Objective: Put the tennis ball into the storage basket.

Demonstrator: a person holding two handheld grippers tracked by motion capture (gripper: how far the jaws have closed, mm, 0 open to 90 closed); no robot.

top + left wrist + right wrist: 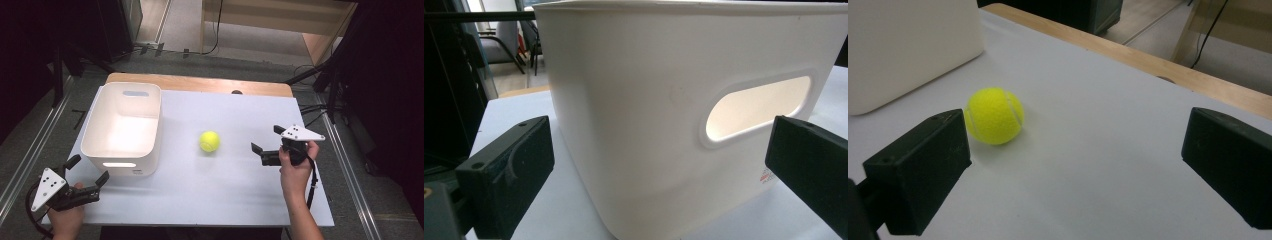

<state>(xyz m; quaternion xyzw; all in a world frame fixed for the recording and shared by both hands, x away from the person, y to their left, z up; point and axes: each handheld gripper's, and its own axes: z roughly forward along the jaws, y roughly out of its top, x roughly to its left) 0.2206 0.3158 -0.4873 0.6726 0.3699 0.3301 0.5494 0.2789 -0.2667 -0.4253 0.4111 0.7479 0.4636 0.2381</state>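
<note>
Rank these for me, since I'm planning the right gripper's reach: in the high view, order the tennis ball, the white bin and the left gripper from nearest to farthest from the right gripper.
From the right gripper:
1. Tennis ball, mid-table, just to its left.
2. White bin, on the table's left part.
3. Left gripper, at the near left corner.

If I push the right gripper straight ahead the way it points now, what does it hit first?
Probably the tennis ball. The right gripper is open and aimed across the table toward it, though the ball sits near its one jaw, so it might only clip it; the white bin lies beyond.
</note>
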